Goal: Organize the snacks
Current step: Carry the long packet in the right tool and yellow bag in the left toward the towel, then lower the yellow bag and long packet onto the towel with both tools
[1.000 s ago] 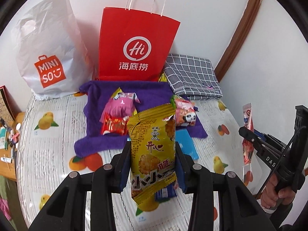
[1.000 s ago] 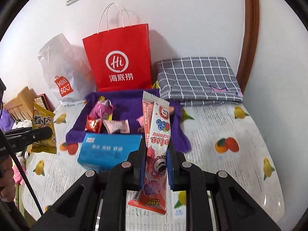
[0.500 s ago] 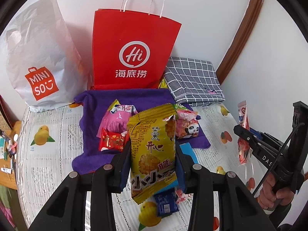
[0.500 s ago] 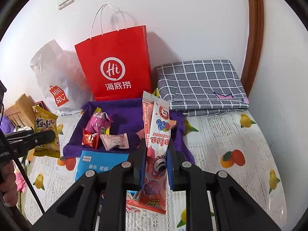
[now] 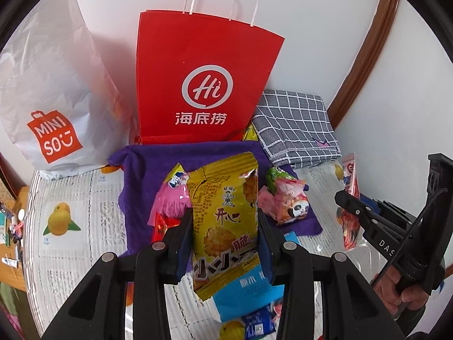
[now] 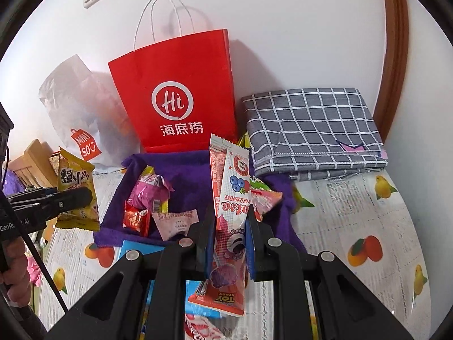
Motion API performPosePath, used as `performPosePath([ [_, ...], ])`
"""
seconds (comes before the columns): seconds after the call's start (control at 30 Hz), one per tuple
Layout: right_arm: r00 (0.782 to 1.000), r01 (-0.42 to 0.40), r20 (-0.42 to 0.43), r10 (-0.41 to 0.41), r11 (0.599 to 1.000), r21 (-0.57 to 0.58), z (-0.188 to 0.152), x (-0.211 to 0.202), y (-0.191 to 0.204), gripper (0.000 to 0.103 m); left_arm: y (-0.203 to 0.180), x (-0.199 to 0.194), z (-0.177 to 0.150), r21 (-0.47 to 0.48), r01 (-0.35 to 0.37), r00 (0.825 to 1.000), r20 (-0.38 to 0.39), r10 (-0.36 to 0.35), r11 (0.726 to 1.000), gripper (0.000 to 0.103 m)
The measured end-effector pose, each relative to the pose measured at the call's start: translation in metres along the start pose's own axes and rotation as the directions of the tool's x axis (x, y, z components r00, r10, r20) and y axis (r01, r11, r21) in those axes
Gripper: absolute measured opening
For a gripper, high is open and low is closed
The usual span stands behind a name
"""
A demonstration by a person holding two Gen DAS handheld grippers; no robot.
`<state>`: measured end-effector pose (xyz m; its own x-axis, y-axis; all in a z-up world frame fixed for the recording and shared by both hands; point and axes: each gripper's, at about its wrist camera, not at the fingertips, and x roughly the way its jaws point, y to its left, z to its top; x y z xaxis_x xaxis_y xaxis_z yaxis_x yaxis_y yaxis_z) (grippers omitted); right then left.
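My left gripper (image 5: 225, 226) is shut on a yellow rice-cracker packet (image 5: 225, 212), held upright above the table. My right gripper (image 6: 228, 235) is shut on a long pink-and-white candy stick packet (image 6: 230, 212), also upright. Each gripper shows in the other's view: the right gripper (image 5: 346, 204) with its pink packet at the right edge, the left gripper (image 6: 76, 198) with its yellow packet (image 6: 75, 192) at the left. Ahead, a purple cloth (image 5: 147, 167) carries several small snack packets (image 5: 286, 201). A red paper bag (image 5: 206, 85) stands open behind it.
A white plastic bag (image 5: 53, 99) stands left of the red bag, against the wall. A folded grey checked cloth (image 6: 314, 130) lies at the back right. A blue box (image 5: 249, 289) rests on the fruit-print tablecloth (image 6: 354, 212) under my grippers. A person's hand (image 5: 402, 289) grips the right handle.
Both grippers have moved forward toward the red bag and purple cloth, which now look larger and closer. Each keeps its packet gripped as before.
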<state>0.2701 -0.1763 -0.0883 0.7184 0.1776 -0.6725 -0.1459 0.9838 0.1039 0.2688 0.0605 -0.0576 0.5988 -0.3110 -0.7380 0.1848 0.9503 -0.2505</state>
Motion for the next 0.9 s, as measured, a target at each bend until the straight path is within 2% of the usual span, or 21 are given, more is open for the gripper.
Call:
performPosePath([
  [0.53, 1.0, 0.003, 0.004, -0.003, 1.0, -0.019, 0.027, 0.046, 0.01, 0.018, 0.02, 0.032, 0.04, -0.026, 0.021, 1.0, 0.022, -0.021, 0.999, 0.038],
  [0.9, 0.999, -0.02, -0.027, 0.019, 1.0, -0.023, 0.028, 0.083, 0.01, 0.018, 0.035, 0.064, 0.033, -0.07, 0.031, 0.999, -0.018, -0.032, 0.997, 0.038],
])
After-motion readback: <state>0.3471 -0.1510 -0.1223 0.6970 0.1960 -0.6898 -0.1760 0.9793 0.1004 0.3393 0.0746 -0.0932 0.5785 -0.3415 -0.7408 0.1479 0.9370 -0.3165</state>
